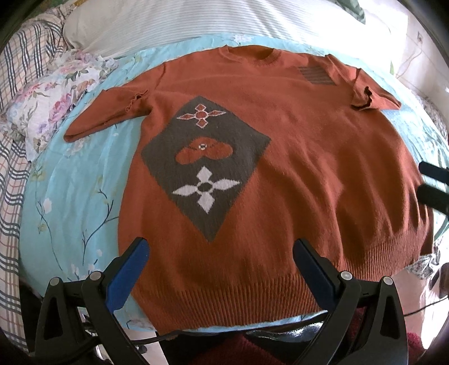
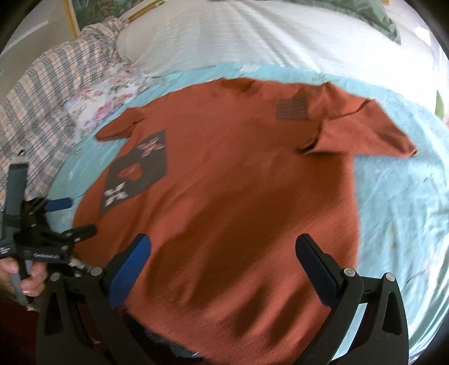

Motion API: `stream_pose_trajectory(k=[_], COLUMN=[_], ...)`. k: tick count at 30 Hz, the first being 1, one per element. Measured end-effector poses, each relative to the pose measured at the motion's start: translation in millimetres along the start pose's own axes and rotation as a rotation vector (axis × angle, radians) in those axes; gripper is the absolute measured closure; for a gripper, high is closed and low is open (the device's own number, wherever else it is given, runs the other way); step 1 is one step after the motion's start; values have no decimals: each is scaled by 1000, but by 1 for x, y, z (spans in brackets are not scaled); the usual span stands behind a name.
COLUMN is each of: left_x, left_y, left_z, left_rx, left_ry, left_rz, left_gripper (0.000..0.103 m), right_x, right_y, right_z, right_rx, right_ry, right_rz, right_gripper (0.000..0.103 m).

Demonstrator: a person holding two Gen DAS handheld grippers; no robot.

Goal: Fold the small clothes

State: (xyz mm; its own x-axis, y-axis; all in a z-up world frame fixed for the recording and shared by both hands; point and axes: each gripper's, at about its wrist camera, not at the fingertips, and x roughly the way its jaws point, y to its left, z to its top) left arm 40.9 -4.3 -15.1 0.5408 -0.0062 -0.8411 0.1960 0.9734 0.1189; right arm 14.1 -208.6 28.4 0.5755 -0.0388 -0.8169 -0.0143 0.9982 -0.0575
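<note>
A: Where is the sweater [image 1: 294, 157]?

B: Spread flat, front up, on the light blue floral sheet [image 1: 70, 185] of the bed, collar at the far side and ribbed hem [image 1: 238, 294] at the near edge. Both short sleeves lie out to the sides. A grey diamond patch [image 1: 204, 165] with flower shapes sits on the chest, and a small striped patch [image 1: 315, 74] lies near one shoulder.

A: And the left gripper [image 1: 221, 252]?

B: It hovers over the hem, jaws spread wide, nothing between them.

A: The right gripper [image 2: 224, 250]?

B: Also released, jaws wide apart above the lower part of the sweater, holding nothing. That view is blurred.

A: Anything else around?

B: A white striped pillow [image 1: 224, 22] lies beyond the collar, a plaid blanket [image 1: 16, 84] and a floral cloth [image 1: 56, 95] to the left. In the right wrist view a hand [image 2: 25, 278] grips the left gripper's handle.
</note>
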Motion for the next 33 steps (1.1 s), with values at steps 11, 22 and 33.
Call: stream_pose_trajectory(k=[11,22,33], left_x=[22,48,65], left_y=[-1,1,6], left_z=[20,36,35], left_rx=[-1,-11,-41], left_ry=[65,105,132], left_rz=[-14,-25,-58], left_gripper=[1,1,1], right_x=[46,115,96], right_y=[-67,-102,-83], right_z=[93,109,144], right_rx=[-264,-444,-5], right_ry=[-18,189,17], right_rz=[-83,-184,87], right_gripper=[0,34,90])
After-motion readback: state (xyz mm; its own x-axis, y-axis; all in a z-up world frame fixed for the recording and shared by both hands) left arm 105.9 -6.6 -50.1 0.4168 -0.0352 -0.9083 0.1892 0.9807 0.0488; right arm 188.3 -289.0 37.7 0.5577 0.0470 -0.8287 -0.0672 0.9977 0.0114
